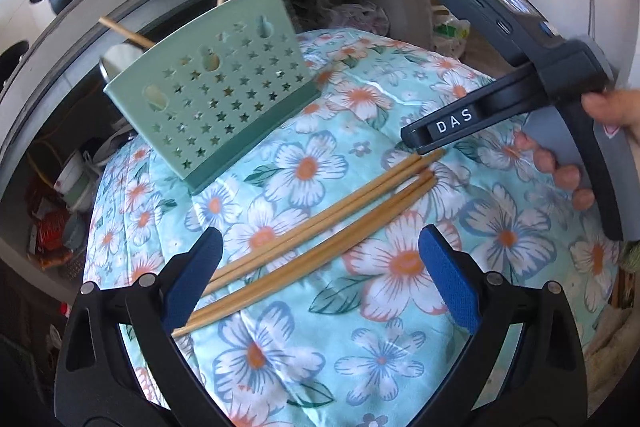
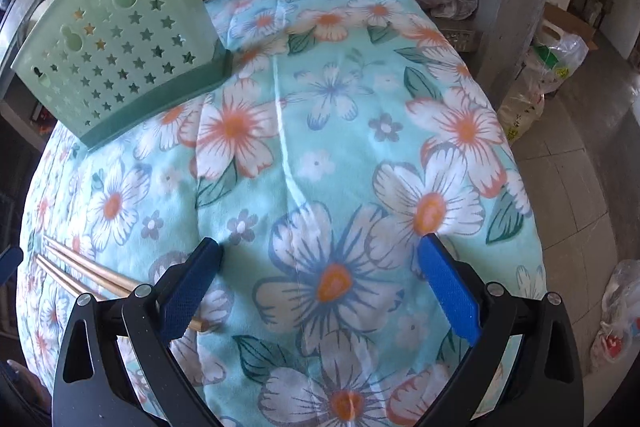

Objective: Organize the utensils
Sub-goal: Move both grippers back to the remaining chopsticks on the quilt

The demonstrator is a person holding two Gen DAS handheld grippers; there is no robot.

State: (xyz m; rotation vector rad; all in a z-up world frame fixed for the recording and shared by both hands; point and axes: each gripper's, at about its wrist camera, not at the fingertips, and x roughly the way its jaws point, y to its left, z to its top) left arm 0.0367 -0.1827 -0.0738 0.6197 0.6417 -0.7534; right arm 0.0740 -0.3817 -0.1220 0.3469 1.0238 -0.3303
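On floral cloth (image 1: 400, 307): loose chopsticks (image 1: 312, 231).

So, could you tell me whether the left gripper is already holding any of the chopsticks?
No, the left gripper is open, and the chopsticks lie loose on the floral cloth between its fingers.

A mint-green holder (image 1: 216, 83) pierced with stars, tan chopsticks (image 1: 304, 231), and a turquoise cloth (image 2: 320, 147) printed with white-orange flowers are seen.
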